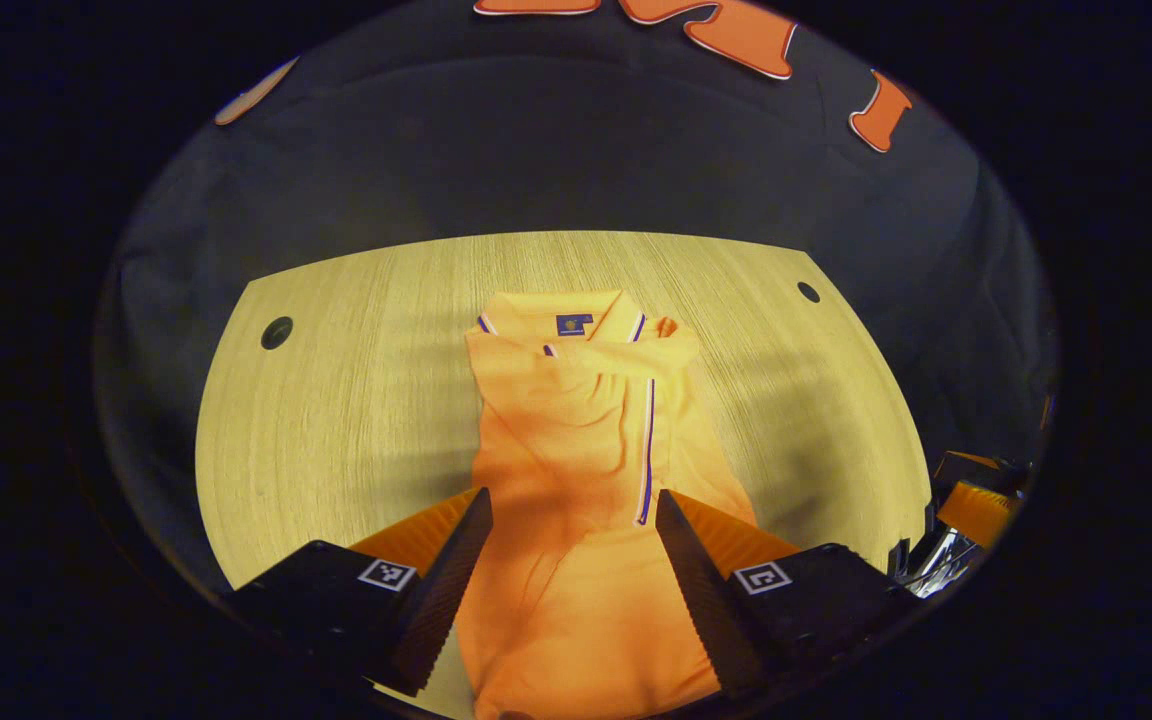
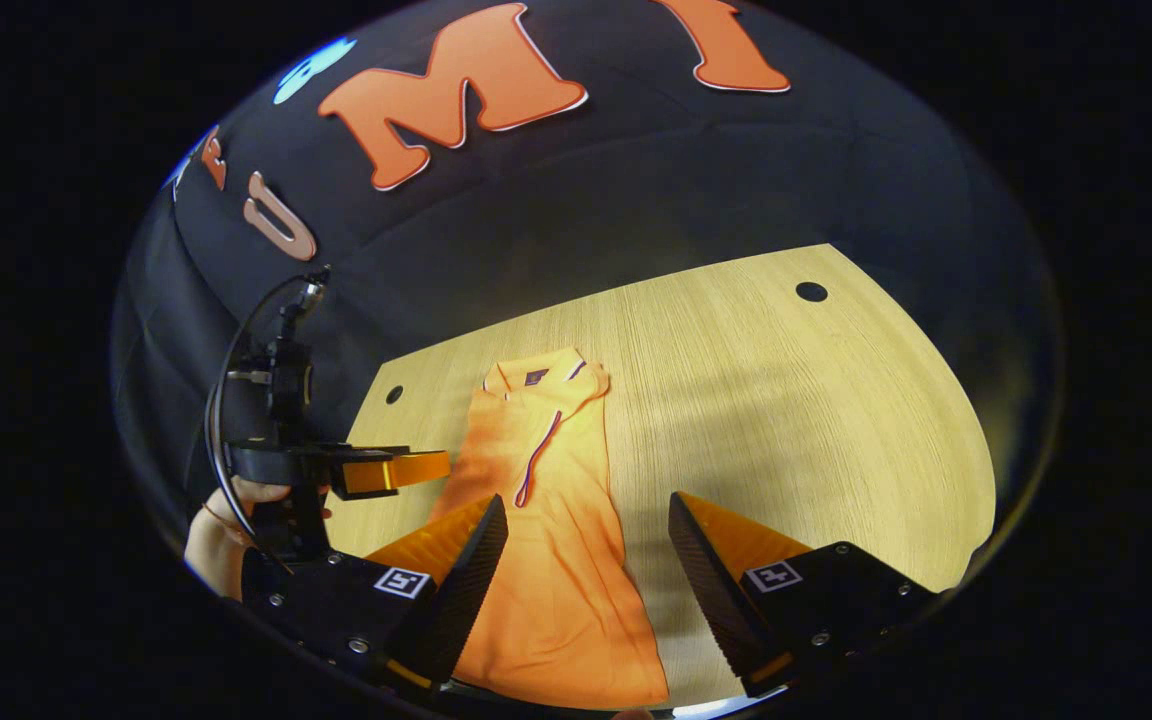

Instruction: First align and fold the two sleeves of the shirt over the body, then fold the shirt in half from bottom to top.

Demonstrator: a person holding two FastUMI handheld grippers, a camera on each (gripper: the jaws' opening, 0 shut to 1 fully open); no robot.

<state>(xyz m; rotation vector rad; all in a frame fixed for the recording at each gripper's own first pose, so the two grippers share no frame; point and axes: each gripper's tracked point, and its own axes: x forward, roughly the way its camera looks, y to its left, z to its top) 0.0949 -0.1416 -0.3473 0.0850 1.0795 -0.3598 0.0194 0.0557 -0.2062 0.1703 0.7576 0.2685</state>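
**Sleeves in, shirt lies narrow on the table**

An orange shirt [image 1: 576, 470] lies flat on the wooden table [image 1: 336, 400], collar toward the booth wall, both sleeves folded over the body. The left gripper [image 1: 572, 520] and the right gripper [image 2: 586, 530] hover above its lower half — jaws spread wide, holding nothing.

You see a soft, matt knit cloth shirt [image 1: 576, 450] lying on a smooth, pale wood-grain table [image 1: 336, 400].
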